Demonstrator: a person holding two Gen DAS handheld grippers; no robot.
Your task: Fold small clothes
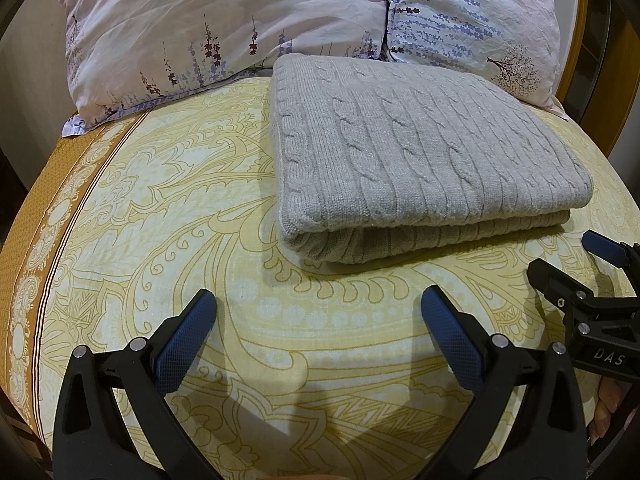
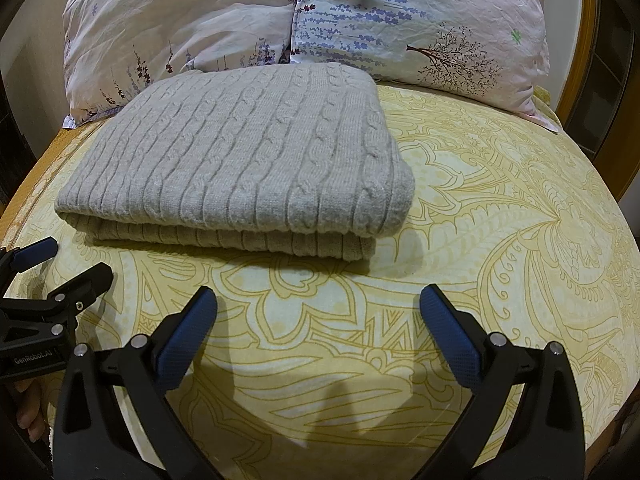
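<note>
A grey cable-knit sweater (image 1: 420,152) lies folded into a thick rectangular bundle on the bed, its far edge close against the two pillows (image 1: 224,28) at the head. The top layer shows raised rope-like cables running between plain ribbed columns. The near side shows two stacked layers, the upper one rolling over in a soft rounded fold and the lower one set slightly back with finer ribbing. In the right wrist view the same bundle (image 2: 248,152) sits to the left of centre, its corners rounded and its surface slightly fuzzy.

The bed sheet (image 1: 192,216) is smooth cotton, pale cream printed with mustard-yellow paisley and leaf scrolls, with a darker ochre border band along the left edge. The pillows wear crinkled pale pink and white cases printed with purple lavender sprigs and a small brown tree.

The left gripper (image 1: 319,312) hovers low over the sheet just in front of the sweater, its jaws spread wide and holding nothing; the fingers are black plastic with blue textured pads (image 1: 182,344). The right gripper (image 2: 319,312) is posed the same way, jaws wide apart and empty, near the sweater's front right corner. Each camera catches the other gripper at its edge, also parted, with fingertips of a hand (image 2: 30,412) visible beneath one handle.
</note>
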